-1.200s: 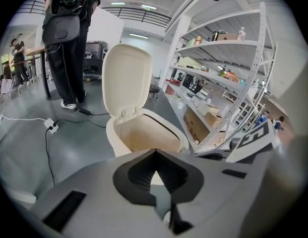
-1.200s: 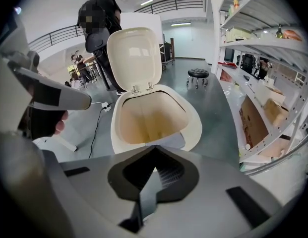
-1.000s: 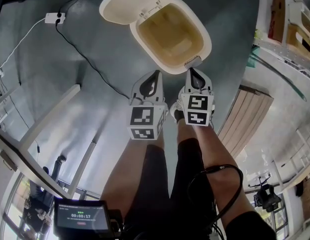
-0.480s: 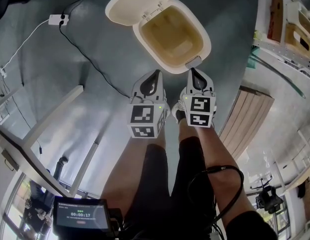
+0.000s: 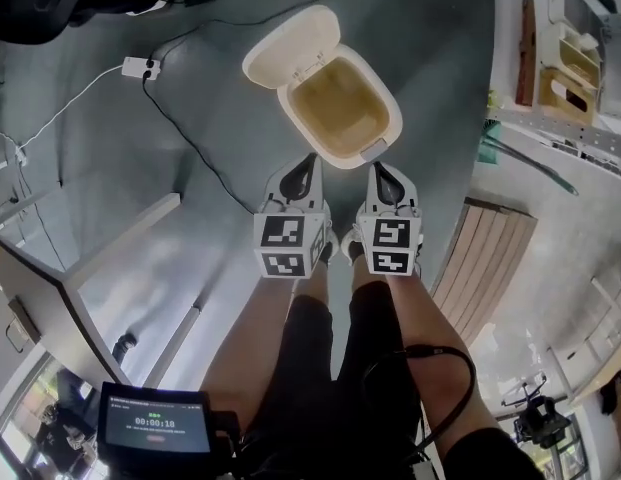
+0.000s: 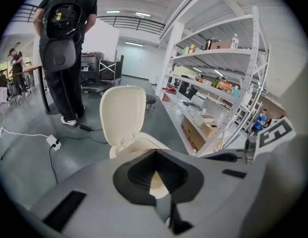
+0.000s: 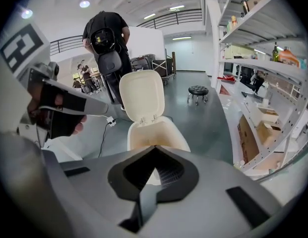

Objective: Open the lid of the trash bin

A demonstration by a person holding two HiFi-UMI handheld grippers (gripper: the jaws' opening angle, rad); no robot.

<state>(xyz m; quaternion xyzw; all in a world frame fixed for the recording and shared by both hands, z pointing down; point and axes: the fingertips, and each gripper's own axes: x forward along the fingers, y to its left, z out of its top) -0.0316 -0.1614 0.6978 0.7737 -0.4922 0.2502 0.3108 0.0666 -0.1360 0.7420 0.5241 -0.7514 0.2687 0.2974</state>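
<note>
The cream trash bin (image 5: 375, 103) stands on the grey floor with its lid (image 5: 290, 48) swung up and back, so the empty inside shows. My left gripper (image 5: 308, 158) and right gripper (image 5: 378, 168) hang side by side just short of the bin's near rim, both shut with nothing in them. In the left gripper view the raised lid (image 6: 123, 115) stands upright beyond my shut left gripper (image 6: 154, 152). The right gripper view has the lid (image 7: 141, 95) and the bin body (image 7: 156, 133) straight ahead of the right gripper (image 7: 154, 148).
A white power strip (image 5: 140, 67) with a black cable lies left of the bin. White beams (image 5: 120, 238) lie at the left, a wooden board (image 5: 485, 258) at the right, beside shelving (image 5: 560, 58). A person in black (image 6: 64, 48) stands beyond the bin. A stool (image 7: 197, 90) stands farther back.
The bin now looks smaller and farther off in the head view, and both grippers sit a little lower. The lid stays open and both grippers stay shut.
</note>
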